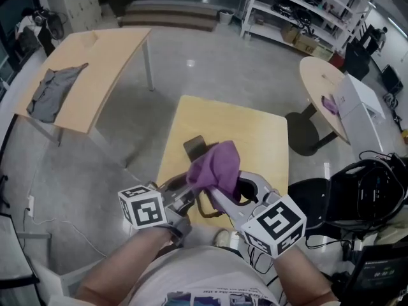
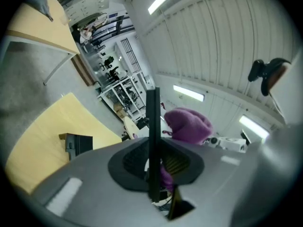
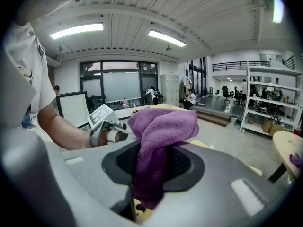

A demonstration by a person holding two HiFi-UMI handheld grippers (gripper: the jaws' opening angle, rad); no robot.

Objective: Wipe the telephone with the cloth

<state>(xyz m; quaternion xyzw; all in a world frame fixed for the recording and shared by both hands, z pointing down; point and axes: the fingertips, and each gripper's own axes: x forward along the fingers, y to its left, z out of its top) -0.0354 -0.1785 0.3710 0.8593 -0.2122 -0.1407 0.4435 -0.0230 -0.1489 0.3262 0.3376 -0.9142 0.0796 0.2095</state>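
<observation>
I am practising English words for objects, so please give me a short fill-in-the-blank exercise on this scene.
1. The right gripper is shut on a ___ cloth.
2. The left gripper is shut on the thin dark ___, seen edge-on between its fingers.
3. The table under both grippers is ___.
Missing words: purple; phone; yellow.

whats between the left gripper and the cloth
The phone, a thin dark slab gripped edge-on by the left gripper; the left gripper view shows the cloth just beyond it.
</observation>
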